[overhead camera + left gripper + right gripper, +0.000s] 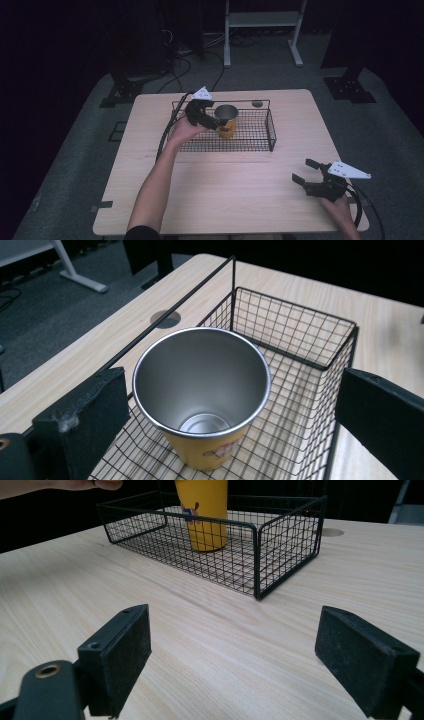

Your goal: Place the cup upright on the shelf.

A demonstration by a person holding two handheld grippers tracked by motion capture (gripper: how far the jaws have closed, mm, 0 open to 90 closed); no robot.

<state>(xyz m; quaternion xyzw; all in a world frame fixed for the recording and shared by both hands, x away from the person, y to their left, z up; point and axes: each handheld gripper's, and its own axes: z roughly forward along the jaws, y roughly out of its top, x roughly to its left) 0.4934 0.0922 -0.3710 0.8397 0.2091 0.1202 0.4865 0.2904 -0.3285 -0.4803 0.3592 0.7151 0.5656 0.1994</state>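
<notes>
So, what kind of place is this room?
Probably a lab or recording studio: one light wooden table on grey carpet, black cables on the floor, dark surroundings, a white metal stand behind.

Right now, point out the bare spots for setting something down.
Free: the wire basket's right half beyond the yellow cup, and the table between basket and right hand-held gripper. Crowded: the left hand-held gripper at the cup.

Wire basket (260,141) on wooden table (235,190)

text: none legible | cup (205,515): small printed picture, unreadable
</notes>
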